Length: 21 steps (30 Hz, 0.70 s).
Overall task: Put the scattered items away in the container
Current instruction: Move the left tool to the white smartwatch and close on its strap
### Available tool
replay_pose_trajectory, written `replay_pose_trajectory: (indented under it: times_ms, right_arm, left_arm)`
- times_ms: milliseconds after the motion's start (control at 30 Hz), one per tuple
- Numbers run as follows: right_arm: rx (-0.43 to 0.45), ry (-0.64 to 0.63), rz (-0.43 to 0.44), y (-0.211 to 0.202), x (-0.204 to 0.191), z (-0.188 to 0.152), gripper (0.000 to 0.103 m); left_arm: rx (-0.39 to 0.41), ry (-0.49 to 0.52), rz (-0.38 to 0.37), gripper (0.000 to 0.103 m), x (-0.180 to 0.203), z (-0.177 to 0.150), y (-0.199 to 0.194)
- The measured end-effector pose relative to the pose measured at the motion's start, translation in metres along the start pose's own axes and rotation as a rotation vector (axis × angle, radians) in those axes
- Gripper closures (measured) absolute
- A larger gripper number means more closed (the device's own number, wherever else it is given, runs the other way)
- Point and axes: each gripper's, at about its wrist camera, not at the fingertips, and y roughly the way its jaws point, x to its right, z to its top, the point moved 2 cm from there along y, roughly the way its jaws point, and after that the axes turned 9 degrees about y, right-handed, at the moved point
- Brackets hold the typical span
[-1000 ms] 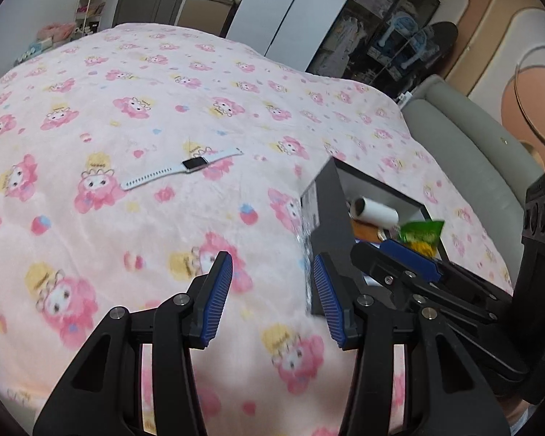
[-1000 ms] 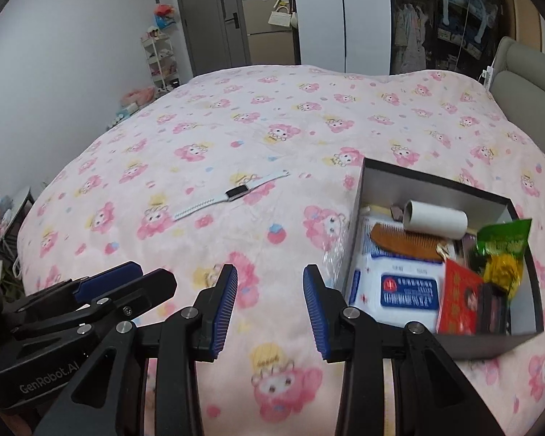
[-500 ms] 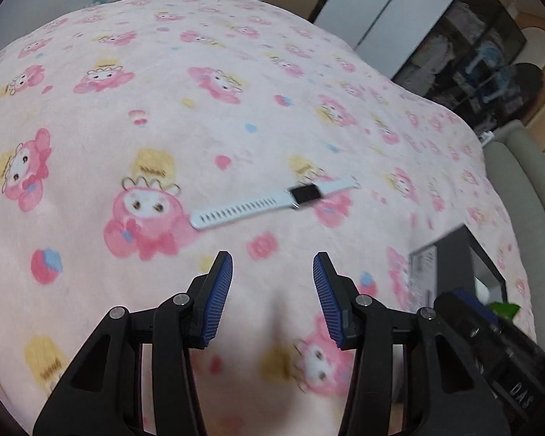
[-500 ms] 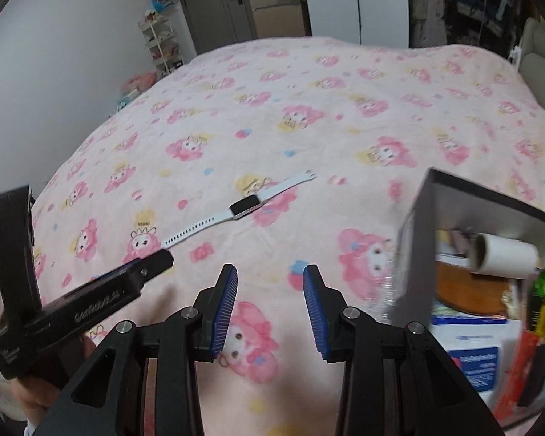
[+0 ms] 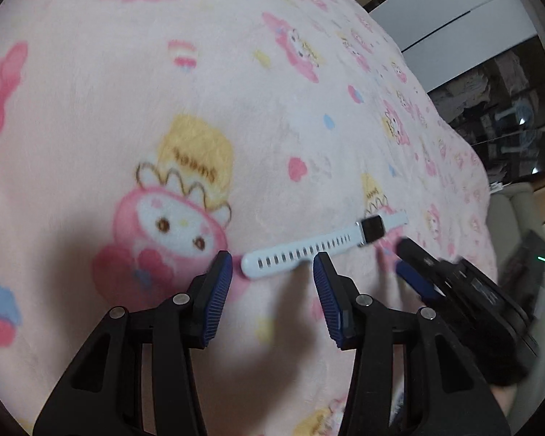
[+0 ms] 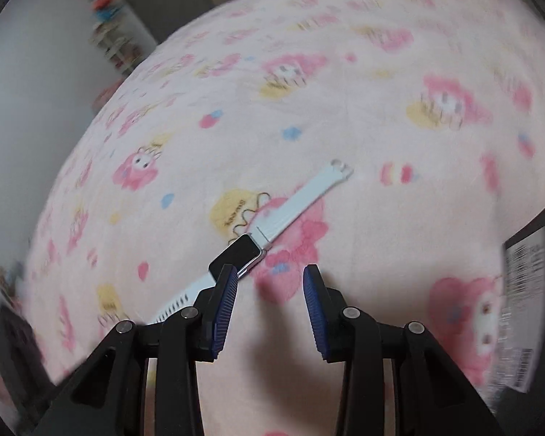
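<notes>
A white-strapped smartwatch (image 5: pixel 319 245) with a black face lies flat on the pink cartoon blanket (image 5: pixel 127 91). My left gripper (image 5: pixel 272 267) is open, low over the bed, its tips on either side of the strap's perforated end. My right gripper (image 6: pixel 270 276) is open just in front of the watch (image 6: pixel 272 223); its left finger overlaps the black face. The right gripper also shows in the left wrist view (image 5: pixel 454 283), close to the watch face. The dark box (image 6: pixel 534 290) is at the right edge of the right wrist view; its contents are hidden.
The blanket covers the whole bed. A grey wall and a shelf (image 6: pixel 109 36) stand beyond the bed's far left. A white wardrobe (image 5: pixel 454 3) and dark glass cabinet (image 5: pixel 497 87) stand at the back right.
Both grippers have moved forward and down to the watch, which now looms large. The box has slid out of the left view and to the right edge of the right view.
</notes>
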Motion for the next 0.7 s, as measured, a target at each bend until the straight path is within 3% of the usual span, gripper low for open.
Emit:
replay_pose_trajectory:
  times_ms: [200,333,400,467,700]
  right_arm:
    - [0.057,0.024,-0.032,0.019,0.004,0.02,0.069]
    - [0.062,0.004,-0.027,0.034,0.0,0.032,0.07]
    - [0.058,-0.027,-0.02,0.037,-0.002,0.031,0.077]
    - [0.065,-0.061,0.006,0.033,-0.007,0.026,0.094]
    - [0.104,-0.163,0.056,-0.008,-0.027,-0.002,0.101]
  left_arm:
    - [-0.029,0.003,-0.099,0.057,0.006,-0.005,0.013]
    - [0.019,-0.065,-0.155,0.064,-0.007,0.005,0.023]
    - [0.042,-0.089,-0.182,0.066,-0.011,0.006,0.02]
    - [0.069,-0.079,-0.178,0.067,-0.008,0.007,0.015]
    - [0.084,-0.088,-0.21,0.066,-0.007,0.009,0.013]
